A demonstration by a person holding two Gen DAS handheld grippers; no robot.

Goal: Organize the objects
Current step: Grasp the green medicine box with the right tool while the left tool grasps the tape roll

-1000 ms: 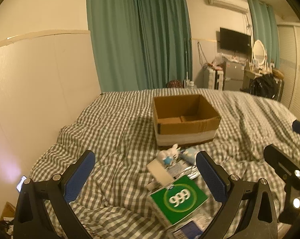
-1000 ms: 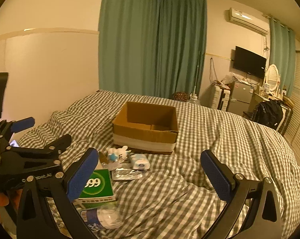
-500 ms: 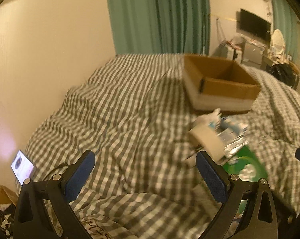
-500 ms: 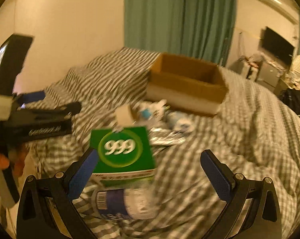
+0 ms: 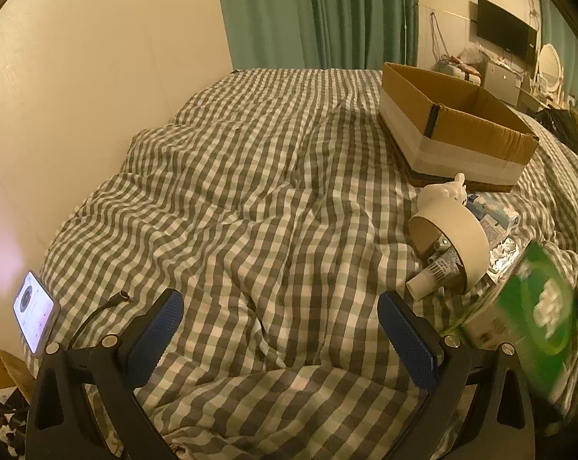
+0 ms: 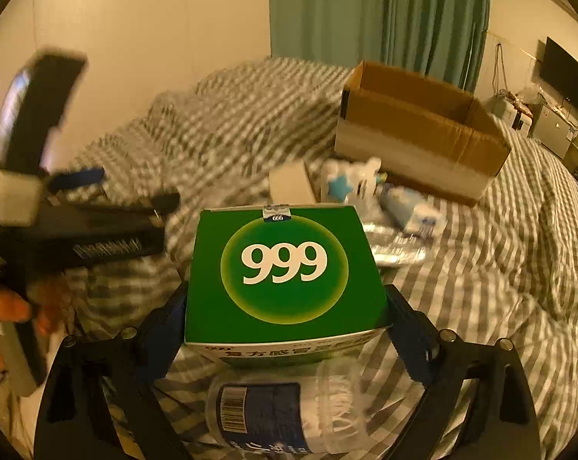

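Observation:
A green "999" medicine box [image 6: 285,268] fills the gap of my right gripper [image 6: 285,306], whose blue pads press its two sides; in the left wrist view the box [image 5: 530,306] is tilted and blurred at the right edge. An open, empty-looking cardboard box [image 5: 457,134] [image 6: 419,126] sits farther back on the checked duvet [image 5: 250,191]. In front of it lie a tape roll [image 5: 454,237], a white toy [image 5: 442,191], a tissue pack [image 6: 411,211] and foil packs [image 6: 396,257]. A water bottle [image 6: 273,418] lies under the green box. My left gripper [image 5: 279,306] is open over bare duvet.
A lit phone [image 5: 34,312] with a cable lies at the bed's left edge by the wall. In the right wrist view, a hand [image 6: 5,306] holds the left gripper at the left. Curtains, a TV and shelves stand beyond the bed.
My right gripper came down and forward around the green box, and its fingers narrowed onto it. My left gripper swung left, away from the pile, and now faces bare duvet.

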